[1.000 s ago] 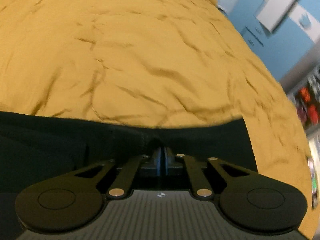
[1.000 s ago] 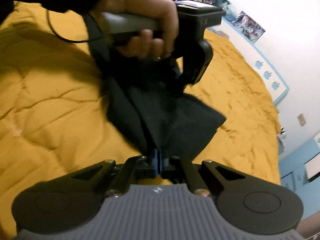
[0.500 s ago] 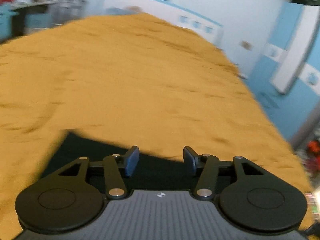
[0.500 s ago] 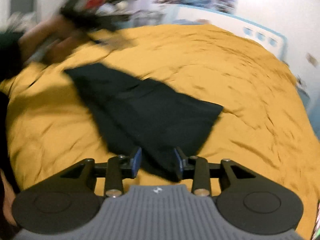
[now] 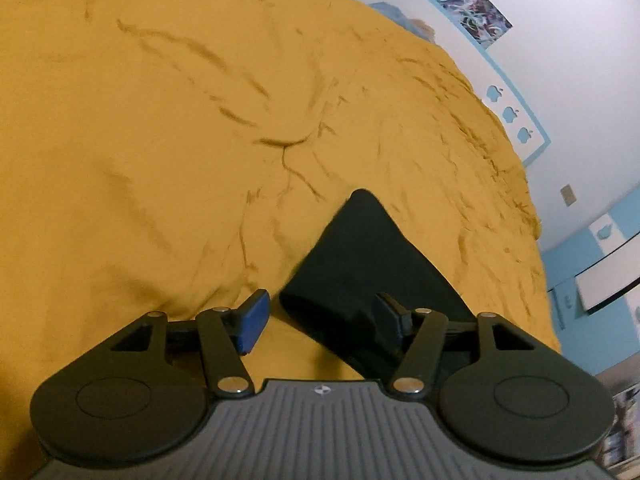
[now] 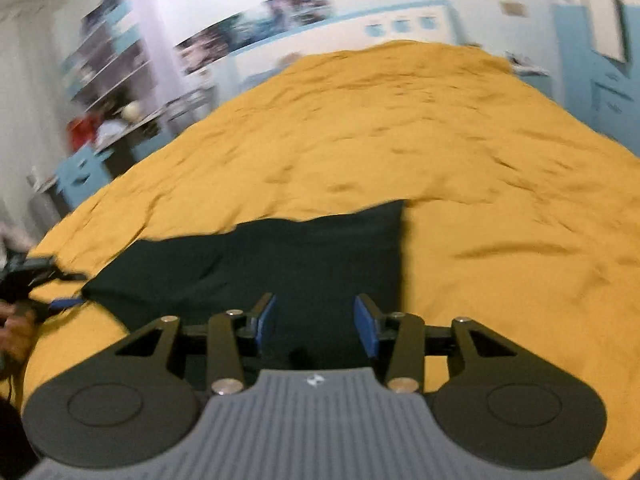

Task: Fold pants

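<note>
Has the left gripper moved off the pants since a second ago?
Yes. The left gripper has opened and pulled back; the black pants now lie free on the yellow bedspread, with more bedspread showing ahead of it.

Indoor light is dim and warm, with no glare. The bed (image 5: 168, 128) reads a deep mustard, its creases marked by soft shadows. The pants (image 5: 360, 256) are nearly pure black, with little fold detail visible. The left wrist view is fairly sharp, with slight softness near the wall posters (image 5: 476, 8). The right wrist view is motion-blurred throughout: the shelves (image 6: 104, 76) smear badly, and the bed (image 6: 440, 140) and pants (image 6: 304, 256) edges look soft. Both views bow strongly at the edges, with dark vignetted corners.
</note>
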Action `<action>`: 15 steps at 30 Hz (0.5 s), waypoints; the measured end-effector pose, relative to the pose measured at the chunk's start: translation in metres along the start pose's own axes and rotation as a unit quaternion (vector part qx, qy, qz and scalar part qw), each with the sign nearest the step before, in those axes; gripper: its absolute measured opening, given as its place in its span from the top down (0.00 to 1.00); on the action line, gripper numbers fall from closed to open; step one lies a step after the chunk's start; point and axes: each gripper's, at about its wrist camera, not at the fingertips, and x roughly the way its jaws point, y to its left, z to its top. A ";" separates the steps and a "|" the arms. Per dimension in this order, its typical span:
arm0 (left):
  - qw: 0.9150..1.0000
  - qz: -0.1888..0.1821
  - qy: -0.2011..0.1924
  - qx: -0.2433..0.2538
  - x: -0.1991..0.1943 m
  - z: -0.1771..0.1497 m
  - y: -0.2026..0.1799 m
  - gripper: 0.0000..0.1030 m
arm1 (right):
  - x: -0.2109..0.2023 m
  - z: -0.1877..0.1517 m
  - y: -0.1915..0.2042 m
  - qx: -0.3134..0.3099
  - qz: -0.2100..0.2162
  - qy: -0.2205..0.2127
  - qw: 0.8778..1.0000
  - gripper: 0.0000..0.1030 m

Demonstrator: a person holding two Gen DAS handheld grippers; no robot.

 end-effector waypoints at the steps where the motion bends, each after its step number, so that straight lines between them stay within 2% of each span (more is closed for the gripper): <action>1: 1.000 -0.006 0.001 -0.006 0.001 0.001 0.001 0.27 | 0.006 0.000 0.011 -0.012 -0.004 0.002 1.000 0.61; 2: 1.000 -0.011 0.001 -0.012 0.003 0.004 0.003 0.24 | 0.011 0.000 0.018 -0.019 -0.006 0.000 1.000 0.61; 7: 0.999 -0.019 0.002 -0.040 0.014 0.007 0.010 0.22 | 0.047 -0.002 0.043 -0.037 -0.017 0.003 0.999 0.61; 9: 0.999 -0.030 0.004 -0.035 0.019 0.007 0.007 0.15 | 0.068 -0.011 0.042 -0.035 -0.030 0.028 0.999 0.60; 12: 0.999 -0.030 0.007 -0.031 0.028 0.006 0.004 0.14 | 0.081 -0.028 0.041 -0.043 -0.038 0.019 0.998 0.60; 15: 0.998 -0.033 -0.001 -0.054 0.027 0.005 0.009 0.32 | 0.082 -0.037 0.045 -0.060 -0.047 0.011 0.997 0.60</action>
